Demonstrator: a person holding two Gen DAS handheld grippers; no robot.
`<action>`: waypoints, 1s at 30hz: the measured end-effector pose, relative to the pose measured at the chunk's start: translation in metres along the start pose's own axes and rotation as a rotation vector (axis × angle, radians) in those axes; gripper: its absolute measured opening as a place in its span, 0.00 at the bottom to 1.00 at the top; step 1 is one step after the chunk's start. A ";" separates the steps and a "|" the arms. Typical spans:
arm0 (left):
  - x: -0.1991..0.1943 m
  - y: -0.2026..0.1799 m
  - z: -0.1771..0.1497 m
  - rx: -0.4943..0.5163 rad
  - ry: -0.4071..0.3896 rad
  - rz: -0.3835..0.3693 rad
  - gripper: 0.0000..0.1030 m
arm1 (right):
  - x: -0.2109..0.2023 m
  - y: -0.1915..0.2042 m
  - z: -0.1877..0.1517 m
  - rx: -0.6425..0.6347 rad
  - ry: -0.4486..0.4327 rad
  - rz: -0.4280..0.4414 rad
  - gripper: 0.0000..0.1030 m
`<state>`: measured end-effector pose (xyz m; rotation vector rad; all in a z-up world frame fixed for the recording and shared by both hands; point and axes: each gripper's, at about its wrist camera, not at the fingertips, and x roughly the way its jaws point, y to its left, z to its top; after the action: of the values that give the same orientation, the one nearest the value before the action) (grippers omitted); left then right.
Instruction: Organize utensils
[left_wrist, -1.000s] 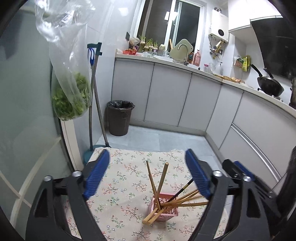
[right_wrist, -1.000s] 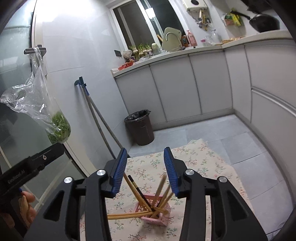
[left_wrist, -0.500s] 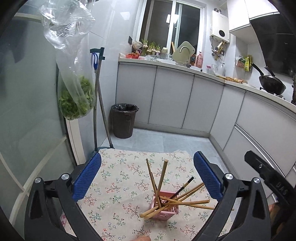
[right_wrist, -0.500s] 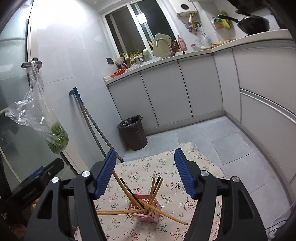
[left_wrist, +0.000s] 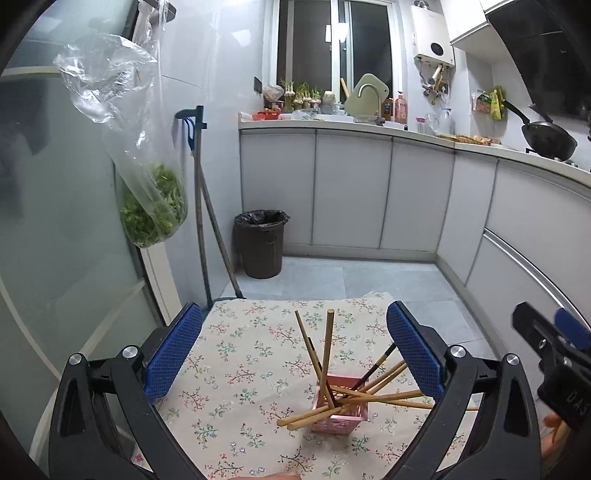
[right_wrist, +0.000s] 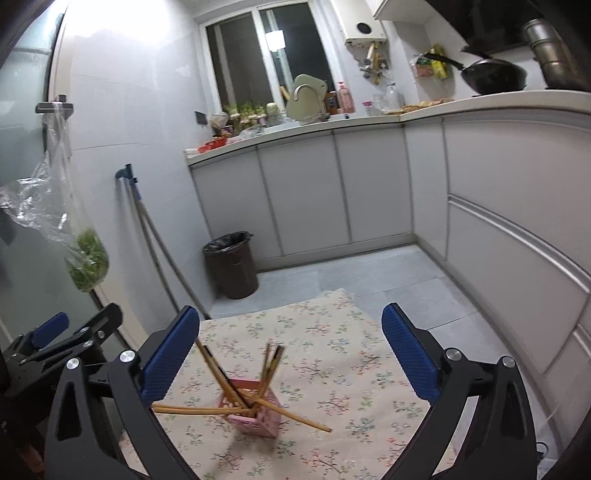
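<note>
A small pink slotted basket (left_wrist: 341, 413) stands on a floral tablecloth (left_wrist: 236, 362) and holds several wooden chopsticks (left_wrist: 327, 354) that lean out at all angles. It also shows in the right wrist view (right_wrist: 255, 411) with its chopsticks (right_wrist: 218, 374). My left gripper (left_wrist: 293, 350) is open and empty, above and behind the basket. My right gripper (right_wrist: 290, 356) is open wide and empty, above the basket. Each gripper shows at the edge of the other's view.
The table's far edge (left_wrist: 295, 300) drops to a tiled floor. A dark bin (left_wrist: 260, 243) and a mop (left_wrist: 201, 206) stand by the far wall. A bag of greens (left_wrist: 153, 206) hangs at the left. Cabinets (left_wrist: 351, 192) run along the back and right.
Both grippers have pulled back and up from the basket. The right gripper has opened from narrow to wide; the left has widened too. The chopsticks stay in the basket.
</note>
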<state>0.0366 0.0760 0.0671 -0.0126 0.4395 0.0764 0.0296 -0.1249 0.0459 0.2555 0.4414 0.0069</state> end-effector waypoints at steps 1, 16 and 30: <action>-0.001 -0.002 -0.001 0.003 -0.002 0.008 0.93 | -0.001 -0.001 0.000 -0.003 -0.006 -0.031 0.94; -0.015 -0.020 -0.008 0.035 -0.016 -0.018 0.93 | 0.006 -0.020 -0.002 0.002 0.068 -0.102 0.94; -0.013 -0.023 -0.009 0.033 -0.011 -0.010 0.93 | 0.011 -0.023 -0.004 0.018 0.090 -0.090 0.94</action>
<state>0.0227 0.0522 0.0645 0.0180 0.4299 0.0591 0.0364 -0.1451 0.0321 0.2533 0.5428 -0.0739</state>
